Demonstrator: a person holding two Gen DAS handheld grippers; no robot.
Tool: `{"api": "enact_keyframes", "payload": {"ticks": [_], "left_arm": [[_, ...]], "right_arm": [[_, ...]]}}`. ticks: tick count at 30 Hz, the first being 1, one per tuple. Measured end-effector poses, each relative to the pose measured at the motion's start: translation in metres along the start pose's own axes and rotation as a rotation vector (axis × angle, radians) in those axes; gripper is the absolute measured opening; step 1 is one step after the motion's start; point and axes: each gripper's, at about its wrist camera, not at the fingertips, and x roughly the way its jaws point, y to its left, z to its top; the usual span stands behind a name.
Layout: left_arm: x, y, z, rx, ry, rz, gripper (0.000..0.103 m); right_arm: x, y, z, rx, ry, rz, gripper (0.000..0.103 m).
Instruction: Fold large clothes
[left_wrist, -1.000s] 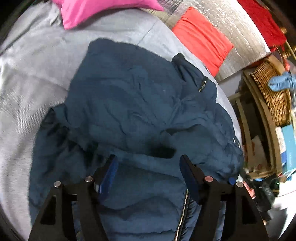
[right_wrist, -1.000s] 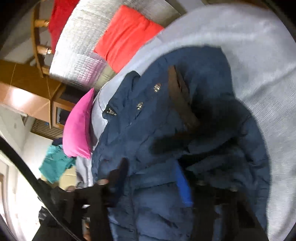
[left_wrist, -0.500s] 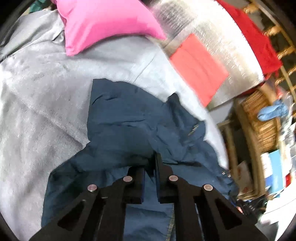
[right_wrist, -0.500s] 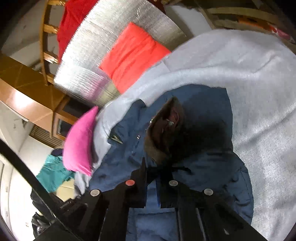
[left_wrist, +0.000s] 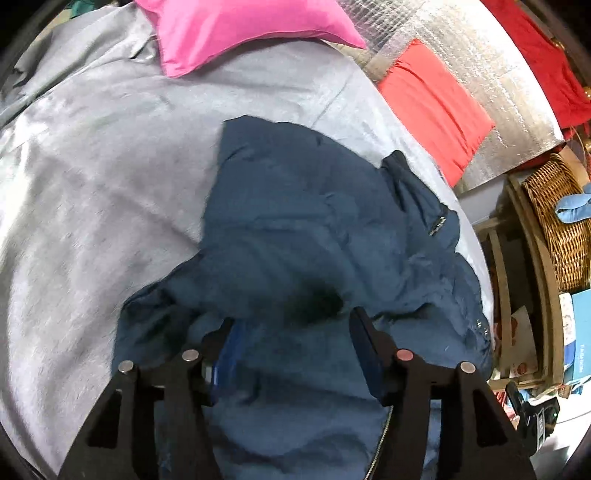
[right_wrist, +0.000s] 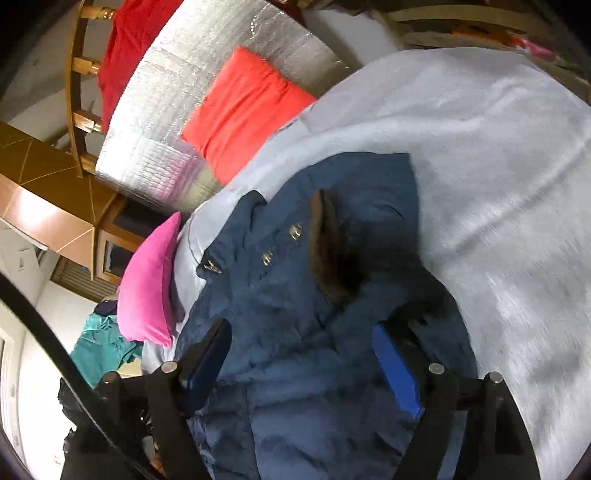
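A large dark blue padded jacket (left_wrist: 314, 229) lies crumpled on a grey bed sheet (left_wrist: 92, 177). It also shows in the right wrist view (right_wrist: 280, 295), with a brown fur trim (right_wrist: 328, 251) and metal snaps on top. My left gripper (left_wrist: 295, 332) is open, its fingers just above the jacket near a zipper (left_wrist: 384, 435). My right gripper (right_wrist: 301, 343) is open over the jacket's padded front and holds nothing.
A pink pillow (left_wrist: 240, 29) and a red cushion (left_wrist: 432, 103) lie at the bed's far side against a silver quilted mat (left_wrist: 491, 74). A wicker basket (left_wrist: 554, 221) and wooden shelves stand right of the bed. Teal clothing (right_wrist: 99, 347) lies beyond the pink pillow (right_wrist: 147, 284).
Half a second ago both grippers were shut on jacket fabric and lifted. Now both have opened and let the fabric drop back onto the jacket, and both sit lower.
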Motion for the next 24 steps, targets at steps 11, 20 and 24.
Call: {"api": "enact_keyframes", "payload": {"ticks": [11, 20, 24], "left_arm": [[0.040, 0.036, 0.014, -0.136, 0.043, -0.175, 0.059], [0.014, 0.028, 0.023, -0.103, -0.038, -0.219, 0.017], [0.039, 0.038, 0.015, -0.124, 0.018, -0.171, 0.019]], "right_arm": [[0.051, -0.016, 0.012, 0.079, 0.080, 0.049, 0.062], [0.044, -0.007, 0.021, -0.003, 0.057, -0.020, 0.014], [0.062, -0.023, 0.017, 0.038, 0.107, -0.046, 0.014]]}}
